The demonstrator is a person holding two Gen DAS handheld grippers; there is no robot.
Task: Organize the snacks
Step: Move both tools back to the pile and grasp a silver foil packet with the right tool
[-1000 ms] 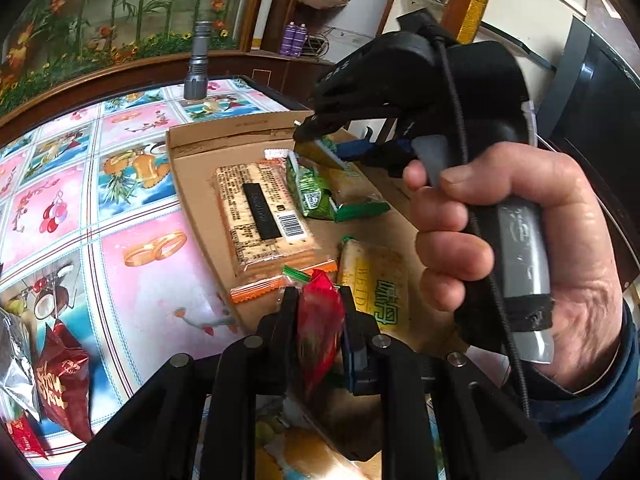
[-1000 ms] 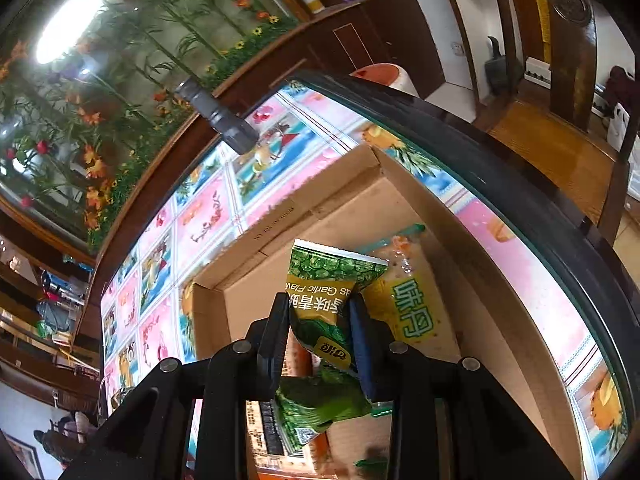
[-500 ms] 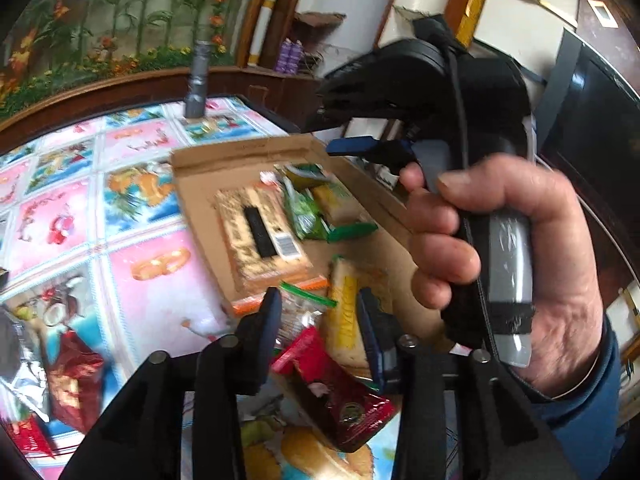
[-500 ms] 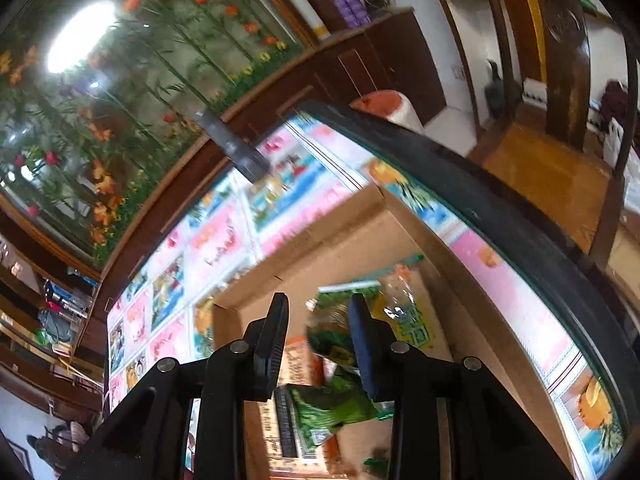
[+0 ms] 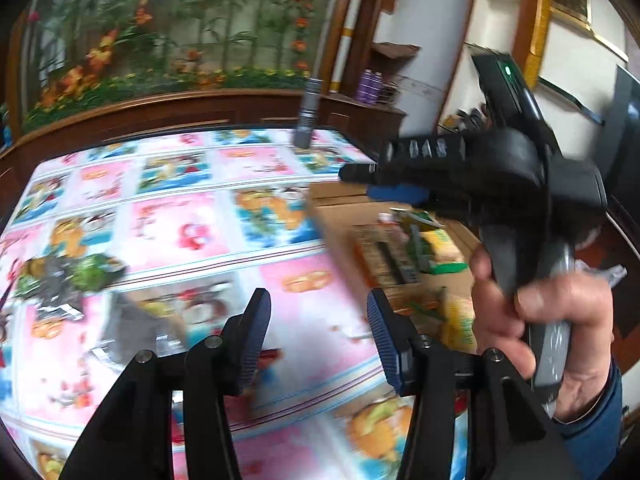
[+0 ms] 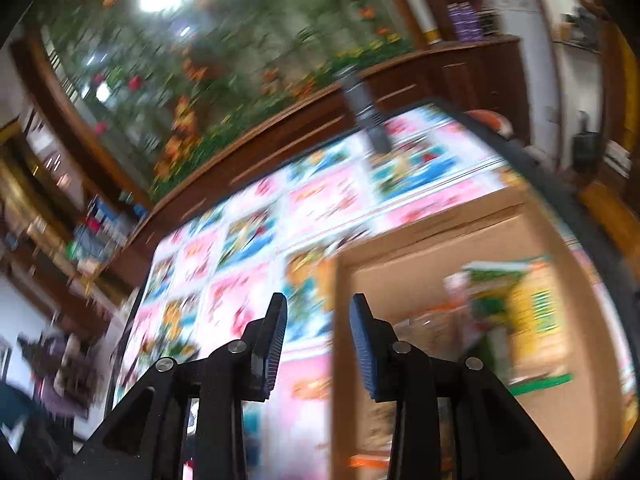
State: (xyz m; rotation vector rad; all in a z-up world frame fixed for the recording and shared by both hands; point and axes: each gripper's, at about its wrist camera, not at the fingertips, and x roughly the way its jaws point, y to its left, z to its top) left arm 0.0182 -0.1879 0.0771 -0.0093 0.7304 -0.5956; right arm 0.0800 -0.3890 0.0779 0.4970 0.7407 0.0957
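Both tongs dropped their snack packets and swung left off the box (image 6: pixel 420 248). Left tongs (image 5: pixel 318 334) and right tongs (image 6: pixel 318 346) spread, empty, above the desk (image 5: pixel 200 216).

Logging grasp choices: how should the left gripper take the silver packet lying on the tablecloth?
Probably by its near edge, coming down from above: the silver packet seems to lie flat on the table, just left of the open left gripper. Motion blur hides its seams.
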